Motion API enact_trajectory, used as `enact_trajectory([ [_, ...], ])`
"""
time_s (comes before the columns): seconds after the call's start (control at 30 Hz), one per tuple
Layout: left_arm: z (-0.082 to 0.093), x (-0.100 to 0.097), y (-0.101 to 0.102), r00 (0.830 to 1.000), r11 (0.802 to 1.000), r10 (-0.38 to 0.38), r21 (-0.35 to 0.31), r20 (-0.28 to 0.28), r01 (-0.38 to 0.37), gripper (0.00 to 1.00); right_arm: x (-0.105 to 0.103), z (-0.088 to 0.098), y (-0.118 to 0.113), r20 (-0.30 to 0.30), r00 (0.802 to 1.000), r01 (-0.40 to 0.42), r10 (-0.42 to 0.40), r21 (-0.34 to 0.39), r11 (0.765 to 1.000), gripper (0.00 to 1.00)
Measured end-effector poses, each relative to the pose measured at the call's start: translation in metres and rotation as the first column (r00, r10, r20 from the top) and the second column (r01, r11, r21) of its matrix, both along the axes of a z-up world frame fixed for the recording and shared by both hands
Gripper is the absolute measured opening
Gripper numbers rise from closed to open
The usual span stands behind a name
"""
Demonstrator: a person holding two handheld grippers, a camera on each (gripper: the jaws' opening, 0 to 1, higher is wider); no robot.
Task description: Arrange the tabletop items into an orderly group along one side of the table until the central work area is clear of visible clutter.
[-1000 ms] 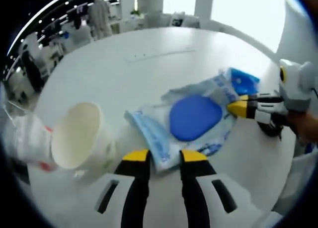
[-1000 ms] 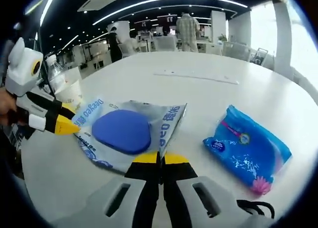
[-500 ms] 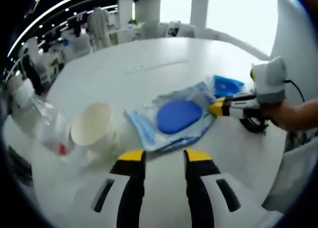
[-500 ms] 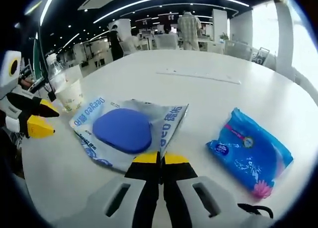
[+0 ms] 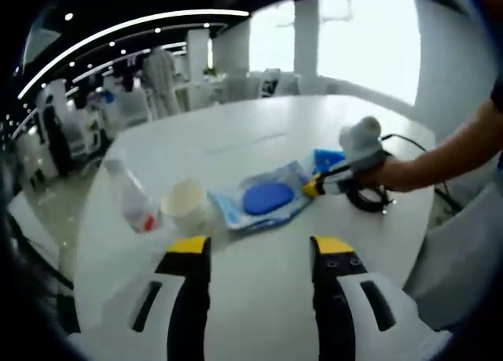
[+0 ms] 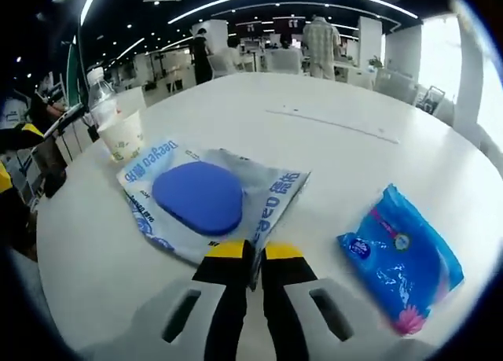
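A large wipes pack [image 5: 266,200] with a blue oval lid lies flat on the white table [image 5: 236,133]. In the right gripper view my right gripper [image 6: 255,252] is shut on the near edge of this wipes pack [image 6: 204,196]. A small blue tissue pack [image 6: 401,255] lies apart to its right. A paper cup [image 6: 124,135] and a clear plastic bottle [image 6: 100,93] stand at the far left edge. My left gripper [image 5: 259,247] hangs open well back from the cup [image 5: 187,206] and the bottle [image 5: 130,200], with nothing between its fingers. A hand holds the right gripper [image 5: 324,182] at the pack's right side.
A black cable loop [image 5: 369,200] lies on the table by the right gripper, beside the small blue pack [image 5: 326,158]. A thin seam line [image 6: 334,121] crosses the far part of the table. Desks, chairs and people stand in the room behind.
My left gripper has drawn back from the wipes pack and its jaws stand wider apart. The right gripper keeps its hold on the pack's edge.
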State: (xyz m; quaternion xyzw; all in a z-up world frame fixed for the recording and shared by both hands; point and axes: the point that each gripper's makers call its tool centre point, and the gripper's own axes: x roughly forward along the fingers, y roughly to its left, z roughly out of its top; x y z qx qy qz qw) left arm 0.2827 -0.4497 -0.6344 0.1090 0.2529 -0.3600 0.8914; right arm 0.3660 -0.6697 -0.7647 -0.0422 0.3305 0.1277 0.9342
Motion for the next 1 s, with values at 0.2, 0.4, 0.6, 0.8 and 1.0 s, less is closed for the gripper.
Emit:
enact_trajectory([
  [0.2,0.007,-0.023,0.022,1.000,1.000,0.019,0.006,0.010,-0.019,0.55,0.001,0.002,-0.002,0.013,0.999,-0.047,0.047,-0.042,0.998,0.10],
  [0.4,0.013,-0.034,0.031,0.998,1.000,0.000,0.023,0.060,-0.001,0.57,0.004,0.005,-0.006,0.009,0.998,-0.056,0.057,-0.069,0.996,0.25],
  [0.6,0.012,-0.039,0.037,0.998,1.000,0.009,0.022,0.058,-0.010,0.63,0.004,0.015,-0.003,0.035,0.992,-0.116,0.120,-0.105,0.988,0.42],
  [0.8,0.011,-0.043,0.045,0.998,1.000,0.026,0.015,0.052,-0.027,0.70,0.000,0.026,-0.002,0.048,0.987,-0.146,0.153,-0.115,0.983,0.50],
  [1.0,0.012,-0.049,0.049,0.998,0.999,0.035,0.004,0.051,-0.035,0.75,-0.003,0.039,-0.001,0.055,0.984,-0.163,0.170,-0.104,0.981,0.62],
])
